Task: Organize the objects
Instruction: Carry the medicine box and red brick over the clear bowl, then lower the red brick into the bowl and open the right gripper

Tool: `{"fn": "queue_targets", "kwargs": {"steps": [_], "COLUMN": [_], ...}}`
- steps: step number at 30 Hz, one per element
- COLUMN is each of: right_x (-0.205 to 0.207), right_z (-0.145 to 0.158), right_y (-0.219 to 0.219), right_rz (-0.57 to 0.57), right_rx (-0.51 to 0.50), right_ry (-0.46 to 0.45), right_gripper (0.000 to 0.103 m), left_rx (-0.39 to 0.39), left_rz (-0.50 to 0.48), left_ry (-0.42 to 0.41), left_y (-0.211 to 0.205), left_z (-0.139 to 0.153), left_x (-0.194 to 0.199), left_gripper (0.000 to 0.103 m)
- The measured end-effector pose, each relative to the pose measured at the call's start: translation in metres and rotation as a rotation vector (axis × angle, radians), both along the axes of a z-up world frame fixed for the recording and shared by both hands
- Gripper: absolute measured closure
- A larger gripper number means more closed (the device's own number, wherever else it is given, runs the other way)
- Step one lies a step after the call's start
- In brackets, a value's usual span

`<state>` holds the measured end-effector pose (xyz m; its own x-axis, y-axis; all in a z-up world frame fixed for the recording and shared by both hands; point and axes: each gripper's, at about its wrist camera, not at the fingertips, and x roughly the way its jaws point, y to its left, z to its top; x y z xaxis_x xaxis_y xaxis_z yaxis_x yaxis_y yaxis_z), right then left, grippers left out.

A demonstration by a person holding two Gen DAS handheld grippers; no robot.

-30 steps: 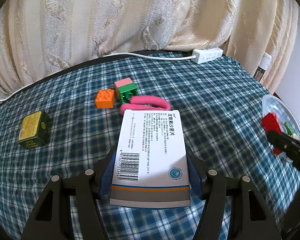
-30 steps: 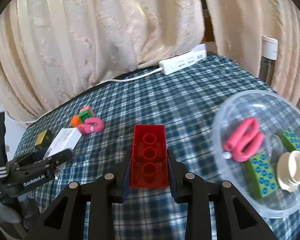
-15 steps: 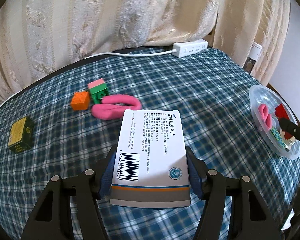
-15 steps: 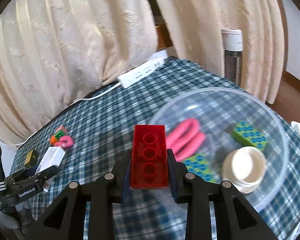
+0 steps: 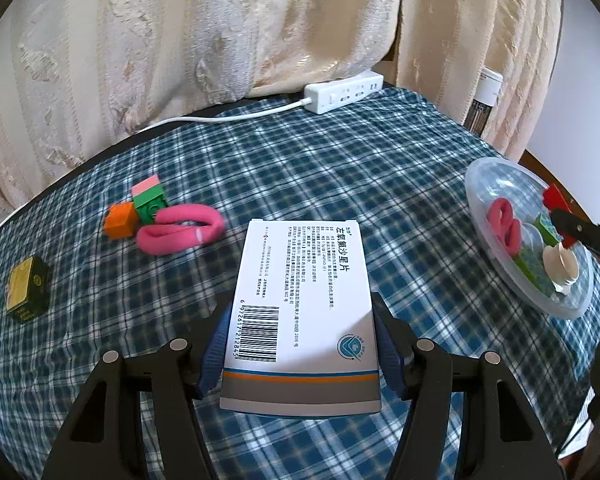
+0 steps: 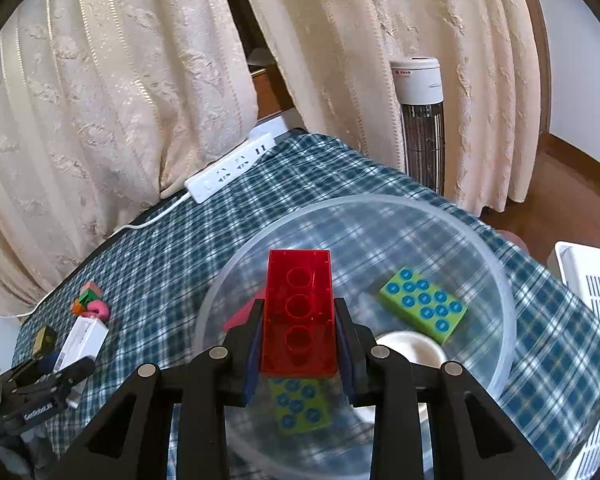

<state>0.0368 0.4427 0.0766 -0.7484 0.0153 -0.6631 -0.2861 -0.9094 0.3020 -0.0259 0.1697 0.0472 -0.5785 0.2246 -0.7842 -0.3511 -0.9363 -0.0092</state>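
Observation:
My left gripper is shut on a white medicine box, which it holds above the checked tablecloth. My right gripper is shut on a clear red brick and hangs over a clear plastic bowl. In the bowl lie two green bricks with blue studs, a white cap and a pink loop. On the cloth at the left lie another pink loop, an orange brick, a green and pink brick and a dark green box.
A white power strip with its cord lies at the table's far edge under cream curtains. A tower heater stands on the floor beyond the table. A white slatted basket sits at the right, beside the bowl.
My right gripper carried the red brick rightward, from beside the bowl to above its inside. My left gripper, still holding the box, drifted right, and the bowl has come further into its view.

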Motion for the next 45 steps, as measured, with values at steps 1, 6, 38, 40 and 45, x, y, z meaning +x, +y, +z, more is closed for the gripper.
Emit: {"fn": "queue_targets", "kwargs": {"steps": [1, 6, 38, 40, 45], "right_x": [-0.003, -0.017, 0.007, 0.014, 0.029], "right_z": [-0.001, -0.003, -0.006, -0.007, -0.008], "right_y": [0.004, 0.019, 0.052, 0.055, 0.065], "right_rz": [0.001, 0.011, -0.053, -0.063, -0.085], "right_rx": [-0.008, -0.009, -0.007, -0.01, -0.02], "right_ry": [-0.005, -0.03, 0.017, 0.029, 0.058], "right_gripper": [0.07, 0.07, 0.046, 0.046, 0.046], "left_rx": [-0.002, -0.005, -0.047, -0.049, -0.039], "left_rz": [-0.002, -0.01, -0.077, -0.088, -0.125], "left_ry": [0.0, -0.002, -0.013, -0.011, -0.02], "left_y": [0.002, 0.01, 0.061, 0.068, 0.089], "left_z": [0.0, 0.001, -0.002, -0.001, 0.002], "left_x": [0.001, 0.002, 0.004, 0.005, 0.006], "left_gripper": [0.039, 0.039, 0.039, 0.039, 0.039]}}
